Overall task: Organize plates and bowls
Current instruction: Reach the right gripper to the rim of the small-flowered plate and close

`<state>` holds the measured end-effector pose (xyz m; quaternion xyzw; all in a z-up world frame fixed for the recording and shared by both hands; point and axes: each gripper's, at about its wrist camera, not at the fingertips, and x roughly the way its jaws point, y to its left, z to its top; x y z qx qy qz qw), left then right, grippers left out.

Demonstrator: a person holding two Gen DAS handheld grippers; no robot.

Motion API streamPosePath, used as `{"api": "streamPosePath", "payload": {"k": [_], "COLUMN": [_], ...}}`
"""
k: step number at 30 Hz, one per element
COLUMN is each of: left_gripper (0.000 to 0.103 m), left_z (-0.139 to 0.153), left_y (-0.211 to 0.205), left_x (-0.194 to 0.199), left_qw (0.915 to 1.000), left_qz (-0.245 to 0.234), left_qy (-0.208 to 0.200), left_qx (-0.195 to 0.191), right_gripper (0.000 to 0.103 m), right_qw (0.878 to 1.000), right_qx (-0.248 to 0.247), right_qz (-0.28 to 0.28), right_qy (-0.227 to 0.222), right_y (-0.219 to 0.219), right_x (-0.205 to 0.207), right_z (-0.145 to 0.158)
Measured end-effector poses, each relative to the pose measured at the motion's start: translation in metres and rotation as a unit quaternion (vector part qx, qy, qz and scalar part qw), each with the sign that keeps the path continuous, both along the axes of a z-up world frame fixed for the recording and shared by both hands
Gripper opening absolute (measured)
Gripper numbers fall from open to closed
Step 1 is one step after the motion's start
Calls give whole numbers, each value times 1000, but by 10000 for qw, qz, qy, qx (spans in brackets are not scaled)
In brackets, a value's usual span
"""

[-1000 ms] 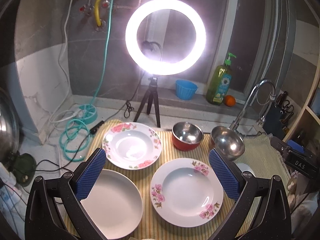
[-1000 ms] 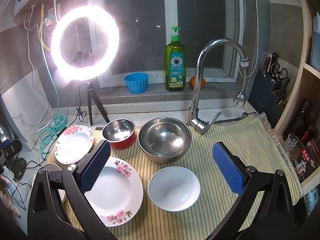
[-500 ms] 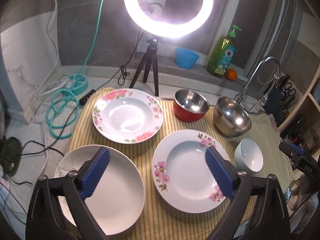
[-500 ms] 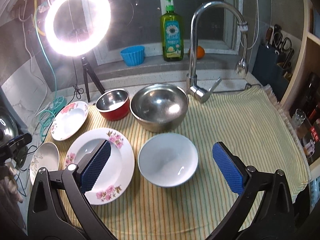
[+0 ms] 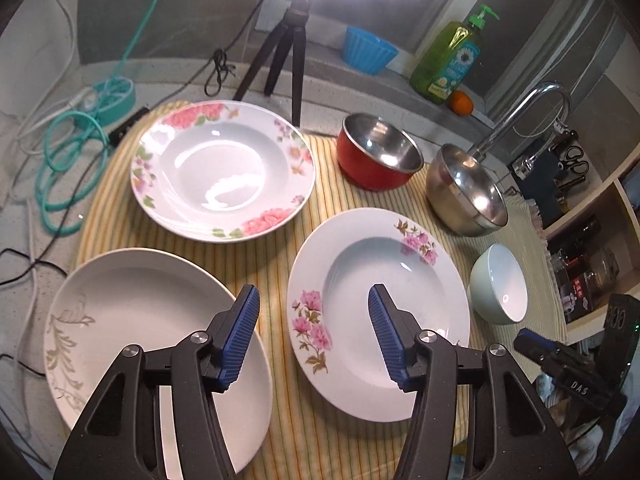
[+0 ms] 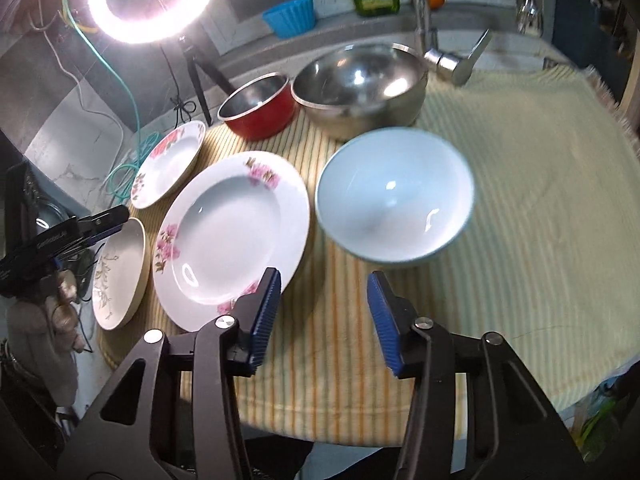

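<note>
Left wrist view: left tongs lowered, narrowed but open, empty, straddling near floral plate rim on tabletop. Right tongs likewise, nearing white bowl. Grasps imminent.

Home kitchen counter: chrome faucet at 2 o'clock, green dish-soap bottle on the window ledge, knife block, striped drying mat bearing dishes.

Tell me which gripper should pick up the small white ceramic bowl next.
Right. The right gripper is open and aimed just short of the small white ceramic bowl. The left gripper hangs open over the pink-flowered white plate, with the bowl off to its side.
</note>
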<state>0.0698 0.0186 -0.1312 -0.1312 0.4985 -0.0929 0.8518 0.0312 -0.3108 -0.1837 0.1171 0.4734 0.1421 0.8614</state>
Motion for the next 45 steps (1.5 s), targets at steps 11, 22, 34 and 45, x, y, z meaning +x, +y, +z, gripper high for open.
{"api": "streamPosePath", "payload": {"k": [11, 22, 34, 45], "left_gripper": [24, 24, 24, 24], "left_z": [-21, -30, -40, -52], "left_y": [-5, -4, -2, -3], "left_x": [31, 46, 58, 54], "left_qw": [9985, 9968, 9950, 9925], "left_qz": [-274, -414, -469, -547], "left_qy": [469, 676, 870, 1051], "left_qx": [43, 8, -142, -317], "right_gripper": [47, 47, 43, 21], "right_qw": [9972, 9962, 9942, 9935], "right_qx": [607, 641, 762, 770], "right_qz": [-99, -48, -12, 147], "right_qy": [430, 587, 763, 828], "right_y": [9, 16, 19, 25], "right_x": [23, 35, 48, 53], "right_z": [-23, -34, -41, -43]}}
